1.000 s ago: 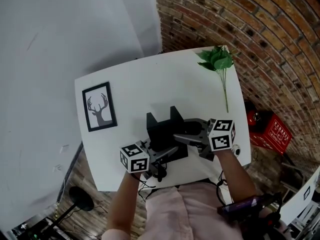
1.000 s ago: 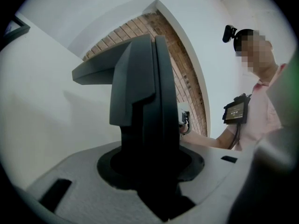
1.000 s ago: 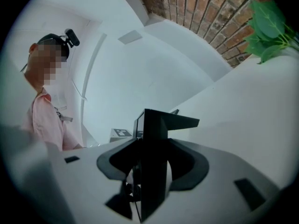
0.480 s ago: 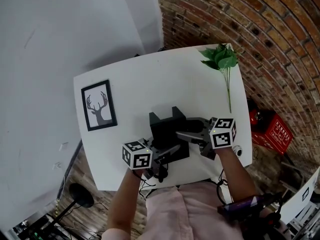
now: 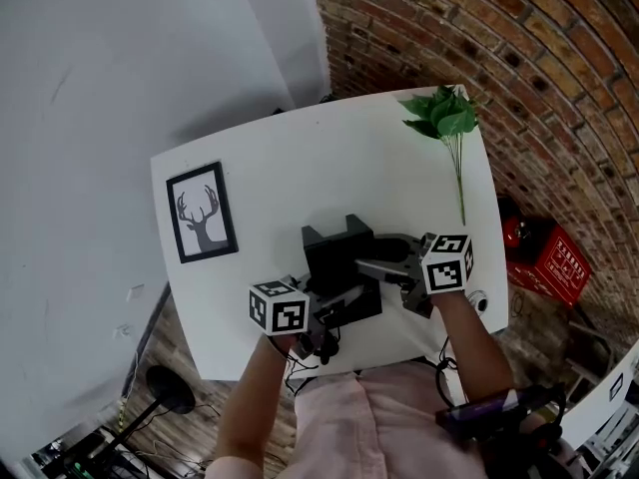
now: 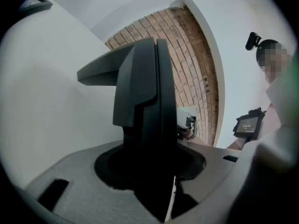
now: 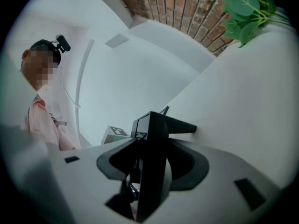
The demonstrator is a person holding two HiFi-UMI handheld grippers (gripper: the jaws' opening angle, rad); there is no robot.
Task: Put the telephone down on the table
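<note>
Lower centre | left gripper (image 5: 344, 303) and right gripper (image 5: 369, 265) fingers are clamping the telephone (image 5: 334, 257) | lowering it level onto the table (image 5: 300, 168) is looking wisest, releasing only after.

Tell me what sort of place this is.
Likely a staged room corner, studio or home-like: a white table beside a brick wall, dressed with a framed deer picture and a green sprig. The left gripper and right gripper clamp a black telephone there.

Seen from the head view, the left gripper (image 5: 344, 301) and right gripper (image 5: 365, 265) cover the telephone's (image 5: 334, 255) near side, so its handset cannot be made out. Beyond the table's (image 5: 280, 158) right edge, print on the red crate (image 5: 552, 257) is too small to read.
</note>
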